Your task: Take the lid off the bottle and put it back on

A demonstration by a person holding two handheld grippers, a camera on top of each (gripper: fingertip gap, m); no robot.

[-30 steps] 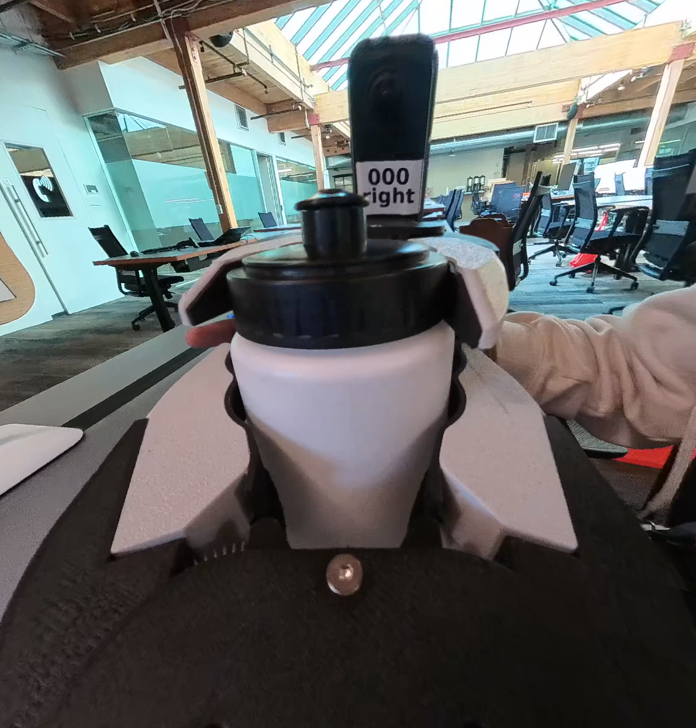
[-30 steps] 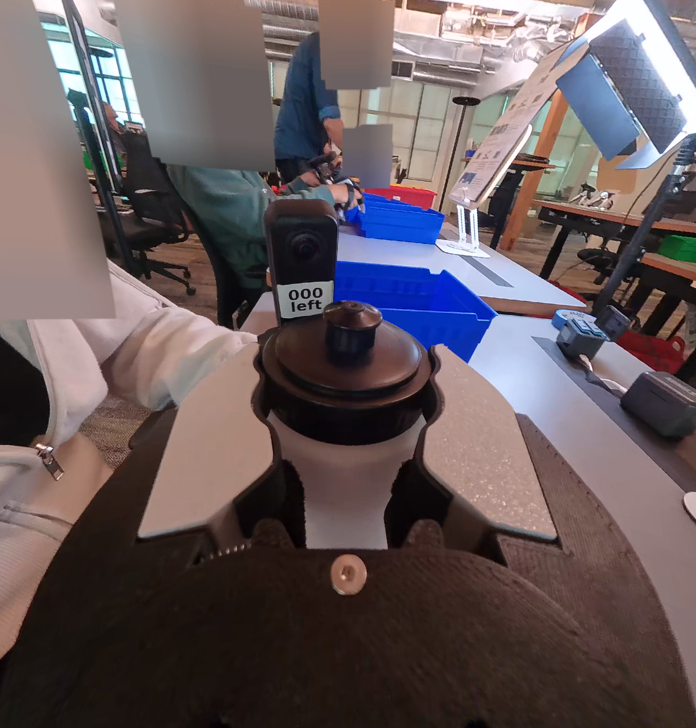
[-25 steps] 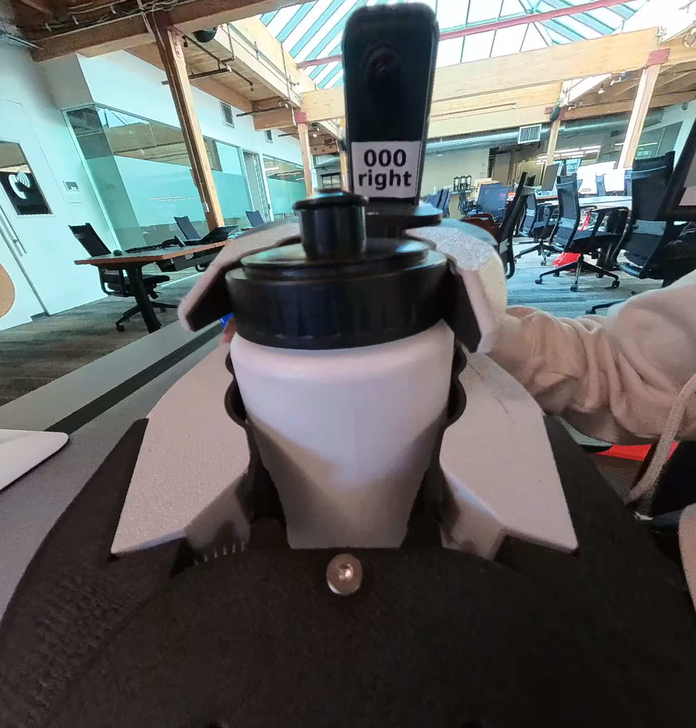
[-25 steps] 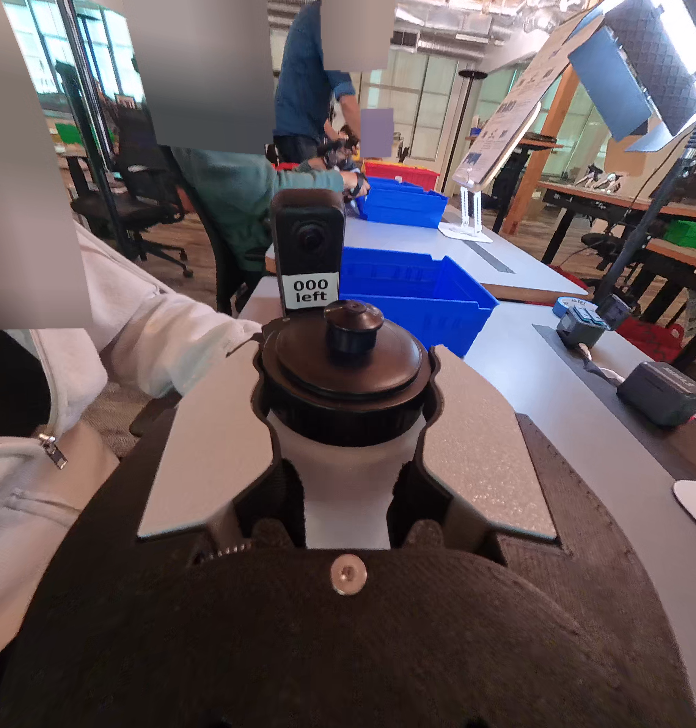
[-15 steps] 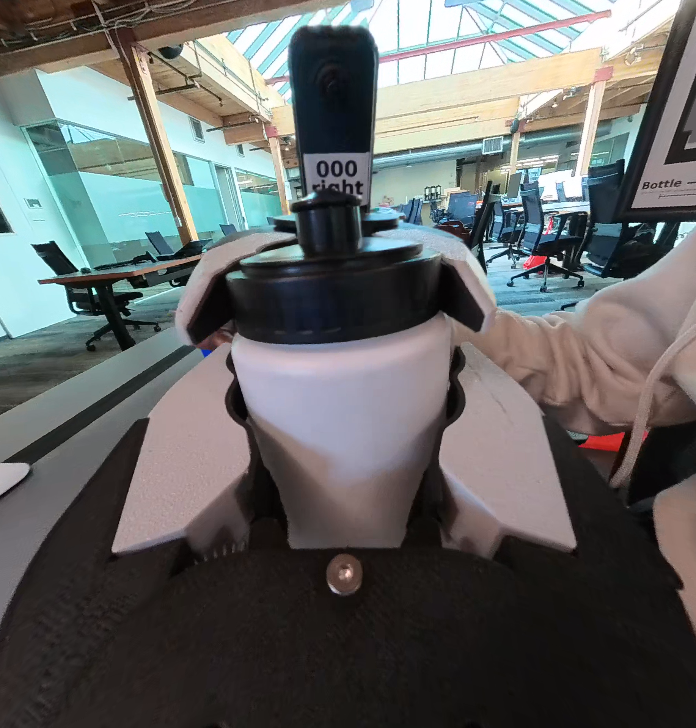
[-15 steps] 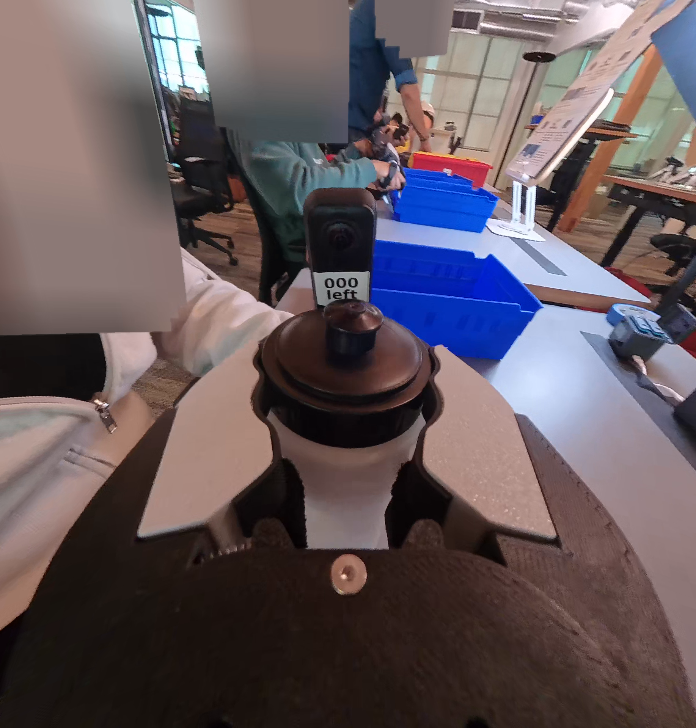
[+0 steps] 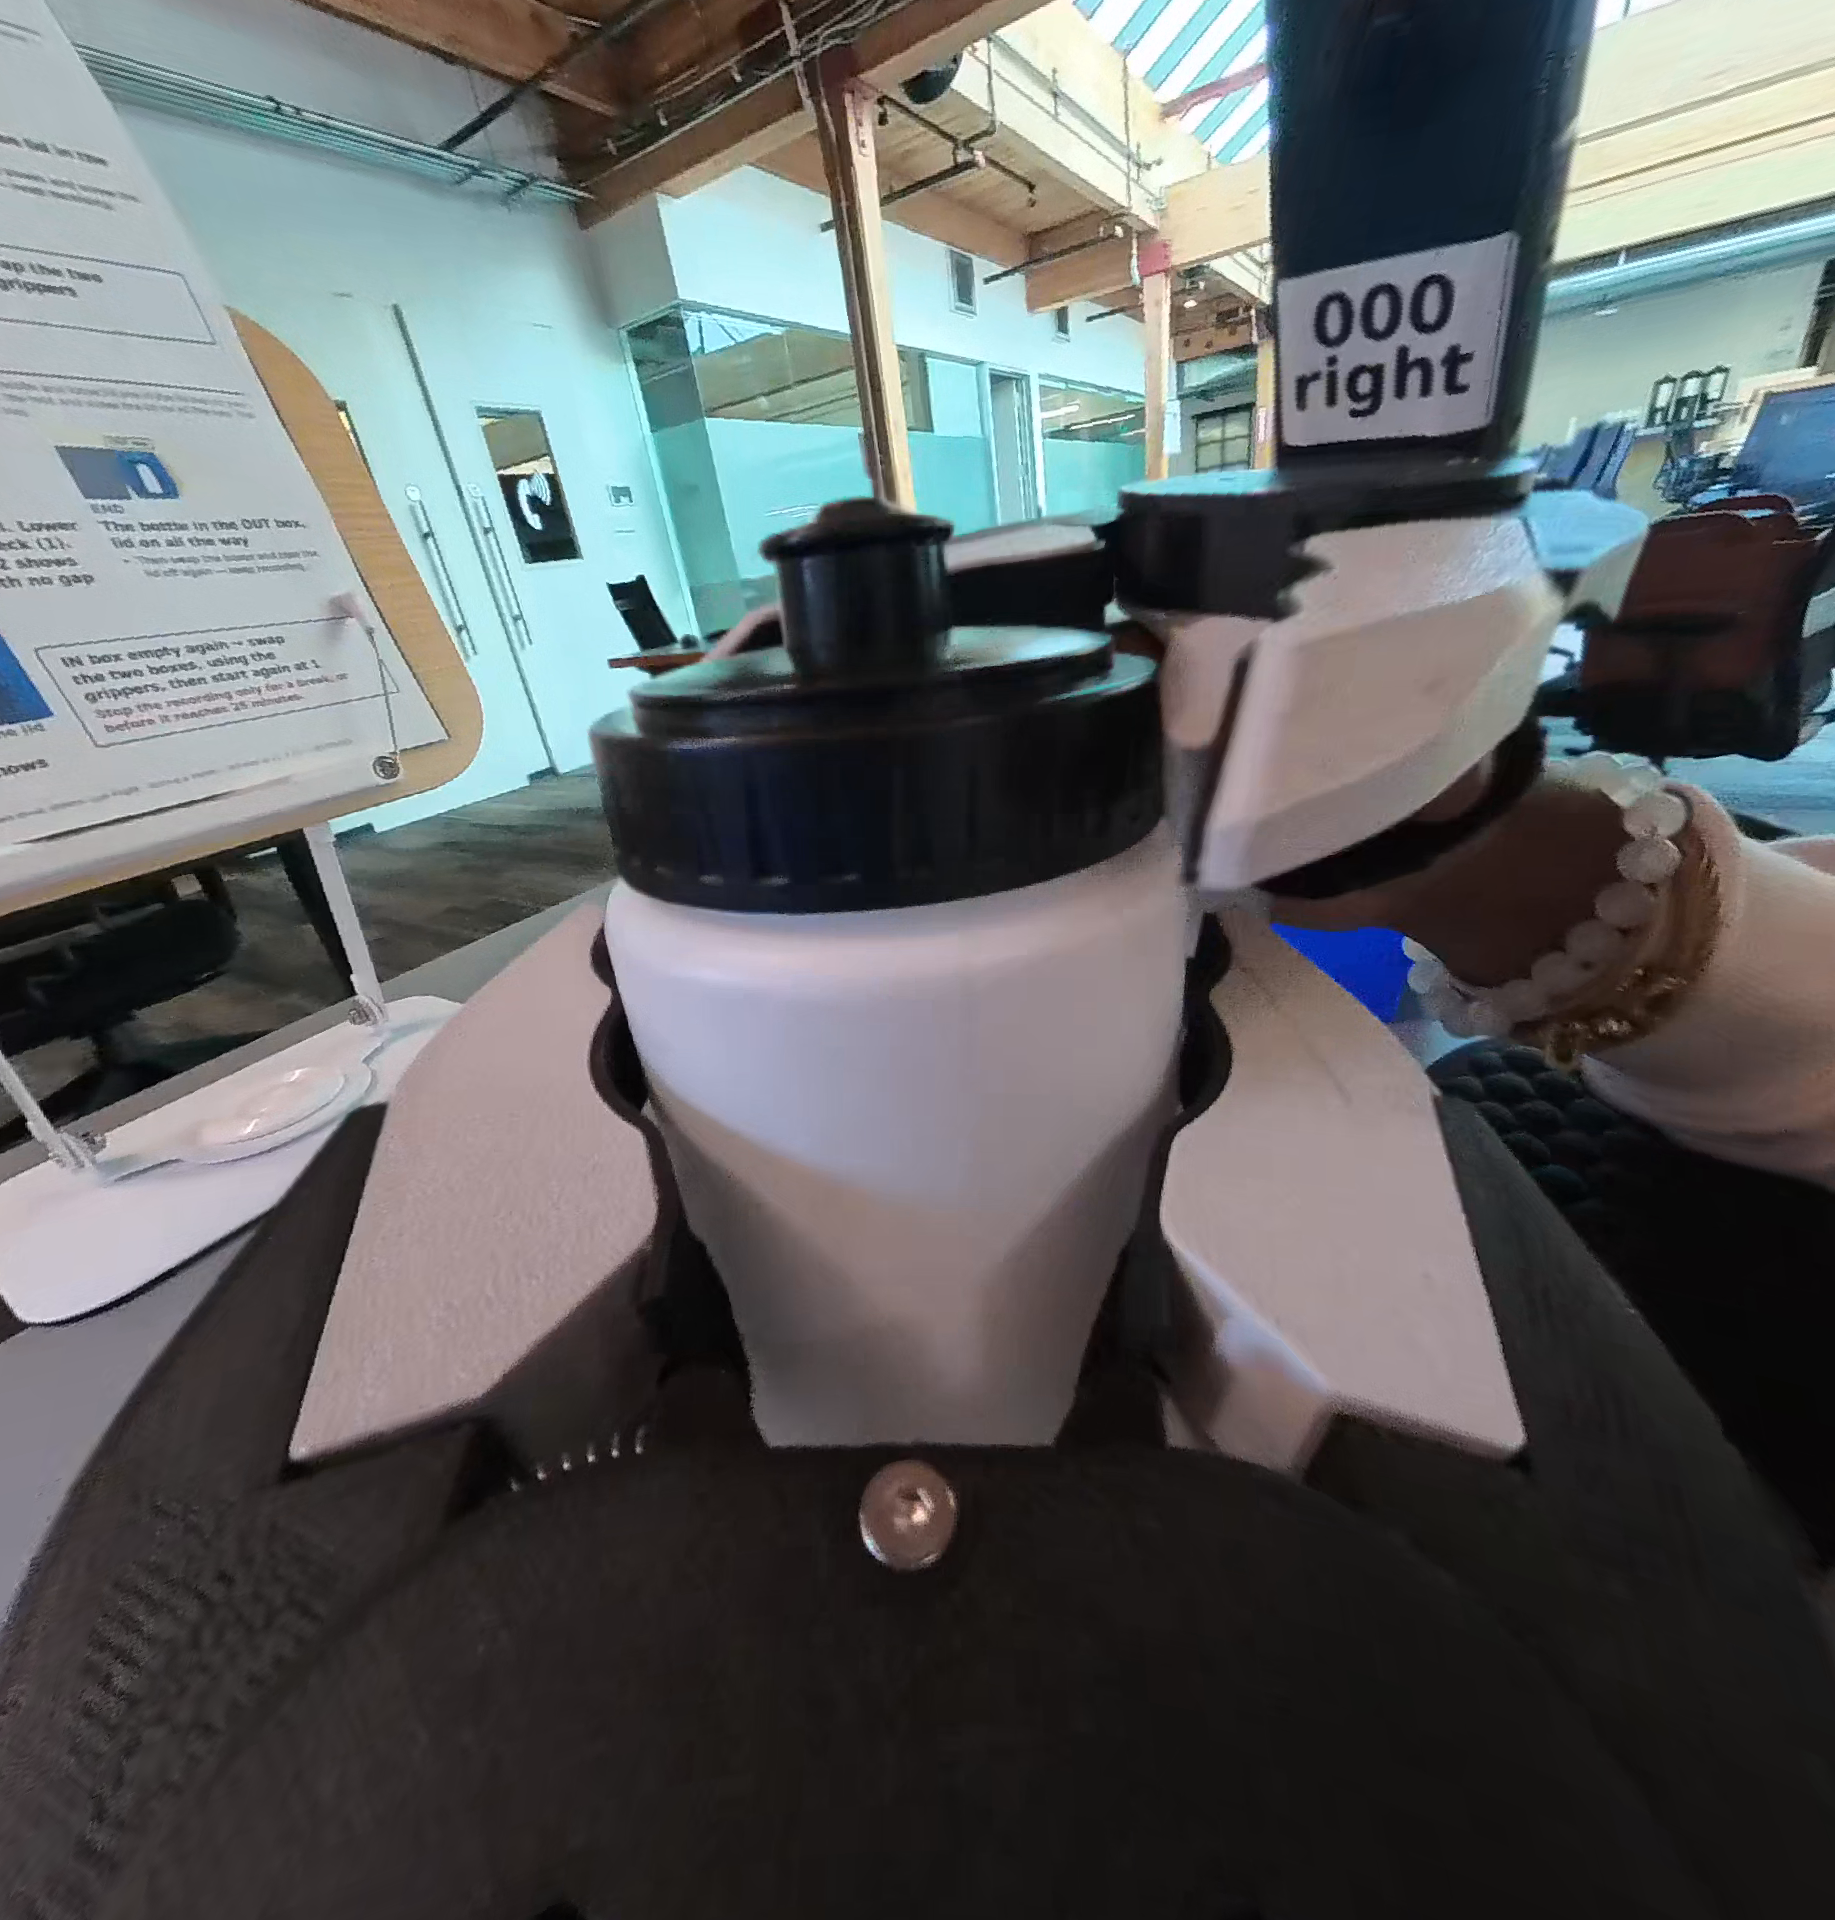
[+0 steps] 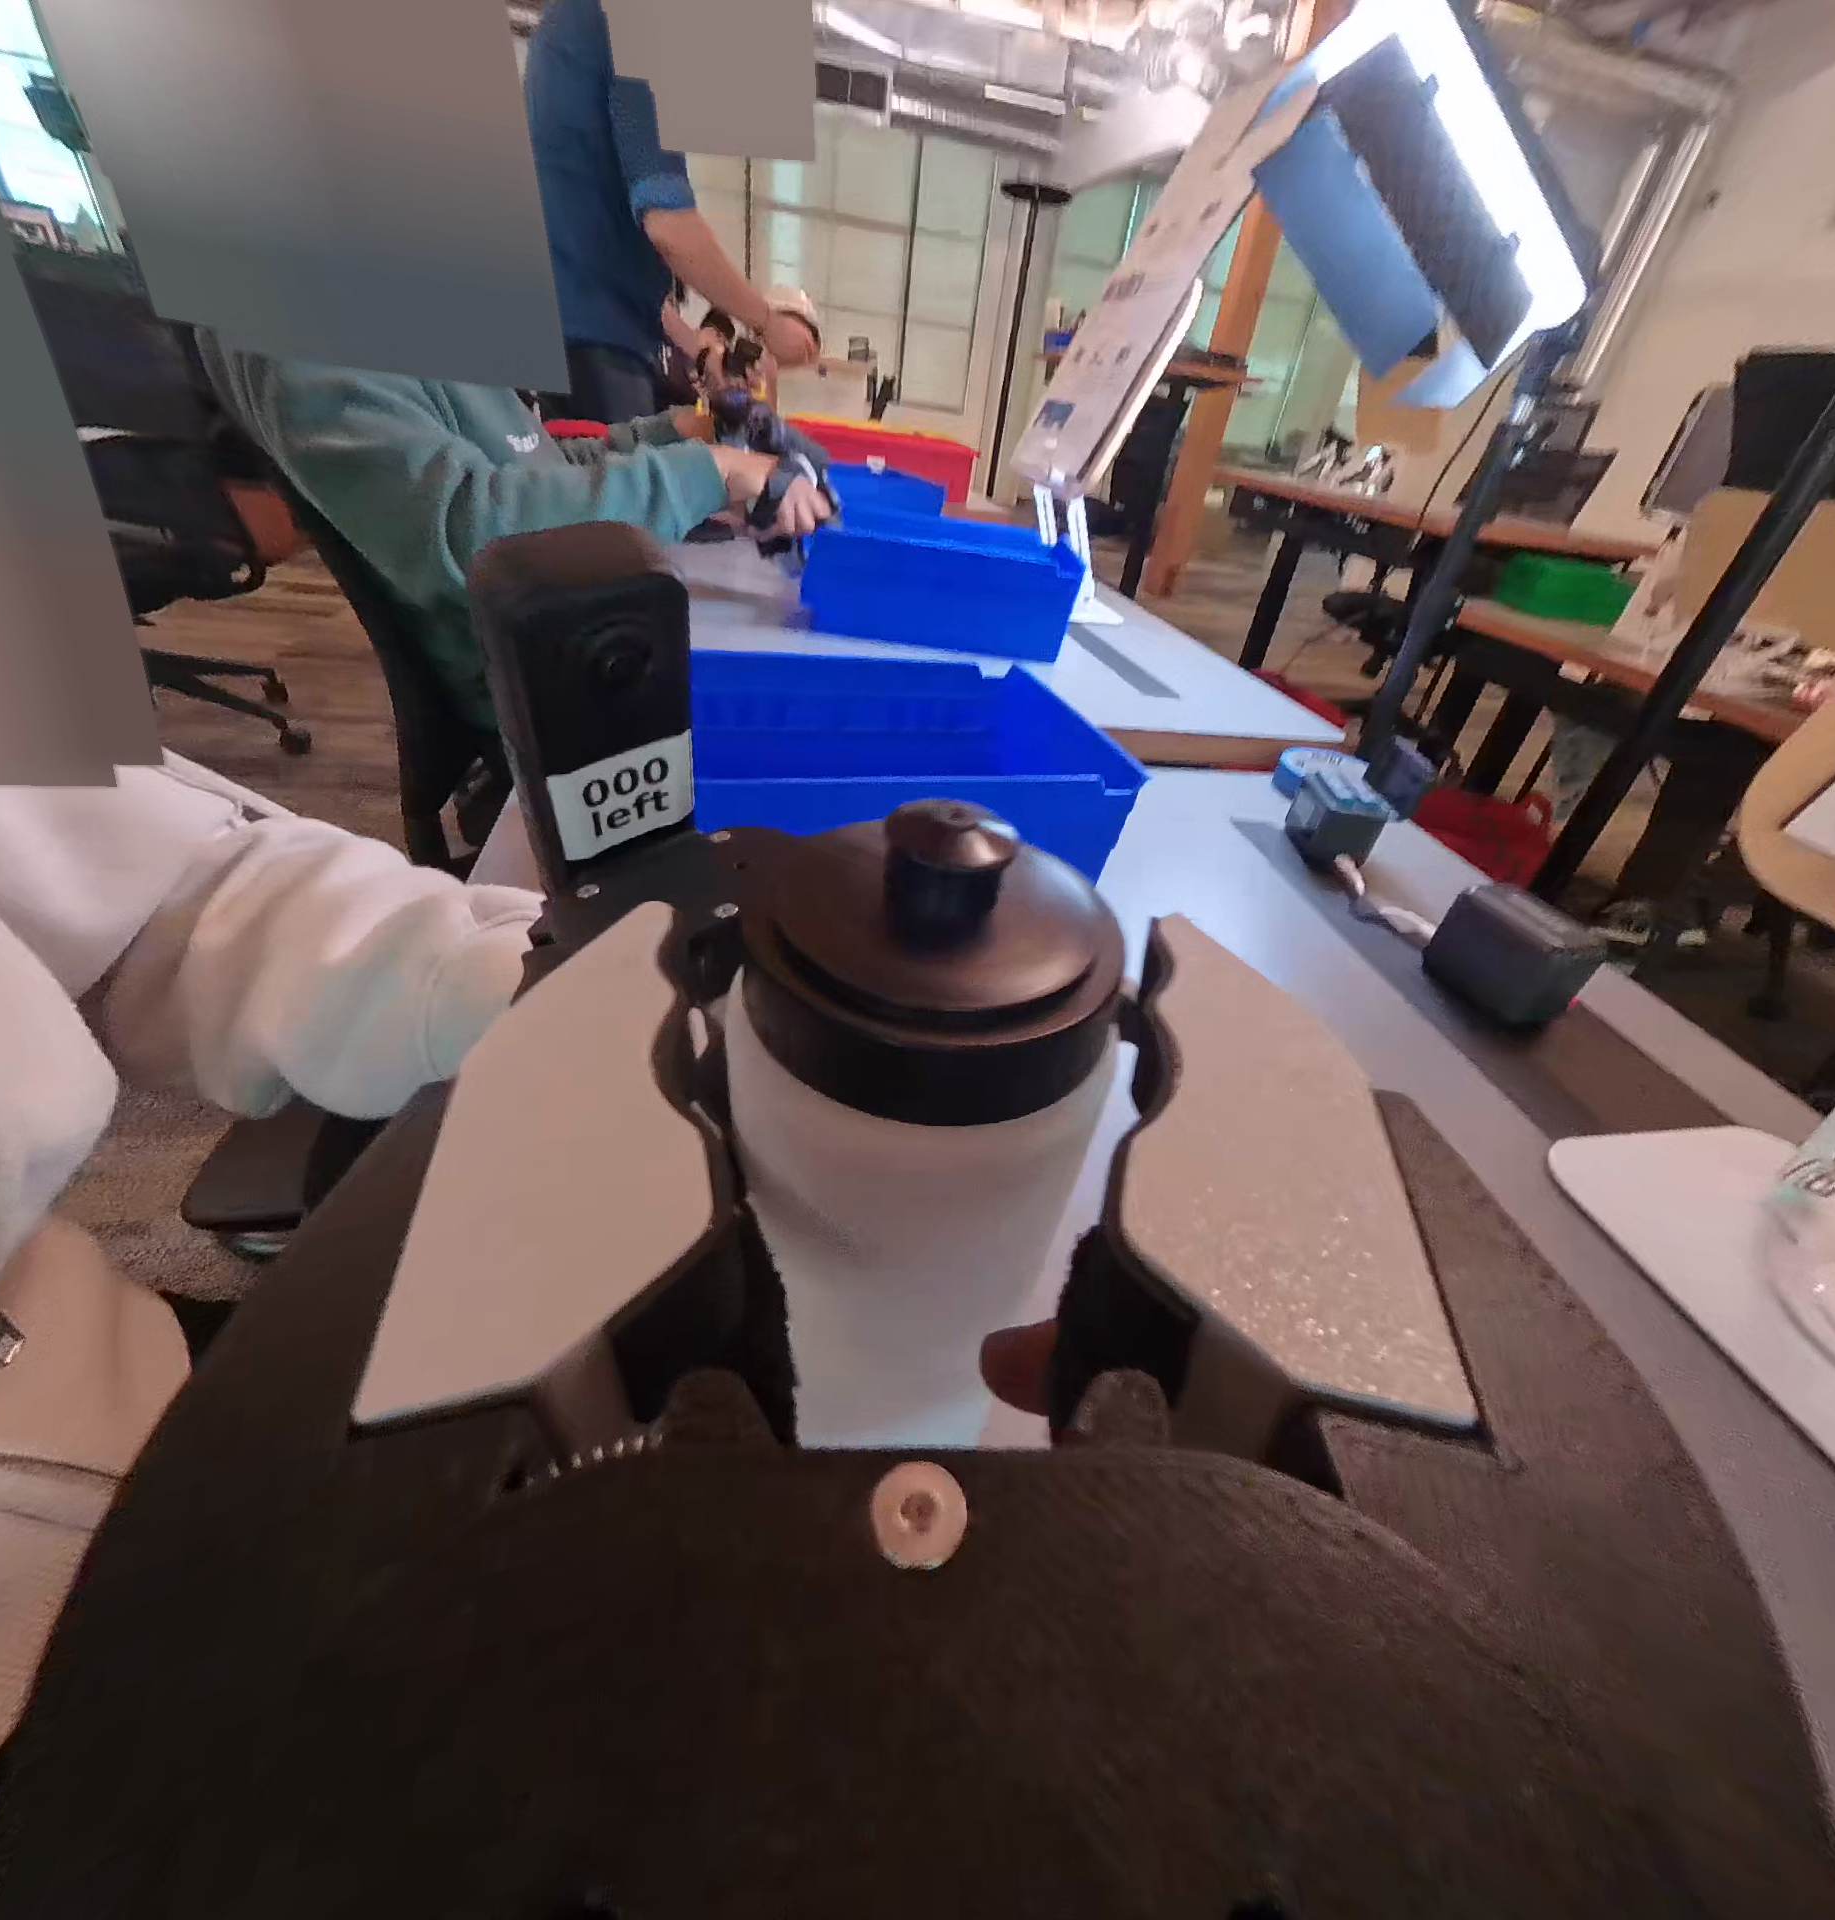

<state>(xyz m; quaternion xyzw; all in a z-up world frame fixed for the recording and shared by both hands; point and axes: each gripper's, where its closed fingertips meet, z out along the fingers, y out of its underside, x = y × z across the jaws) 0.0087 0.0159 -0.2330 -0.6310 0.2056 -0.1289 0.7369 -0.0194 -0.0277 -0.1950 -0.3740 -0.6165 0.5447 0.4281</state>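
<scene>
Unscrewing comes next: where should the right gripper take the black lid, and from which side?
Its ribbed side wall, jaws level across the lid, coming from opposite the left gripper, which clamps the upright bottle below. The ribs should give twisting purchase.

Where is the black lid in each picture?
Left wrist view: the black lid sits just above the middle, on top of the white bottle.
Right wrist view: the lid is in the middle, between the tool's two fingers.
Shared landmark: the white bottle under the lid.
</scene>
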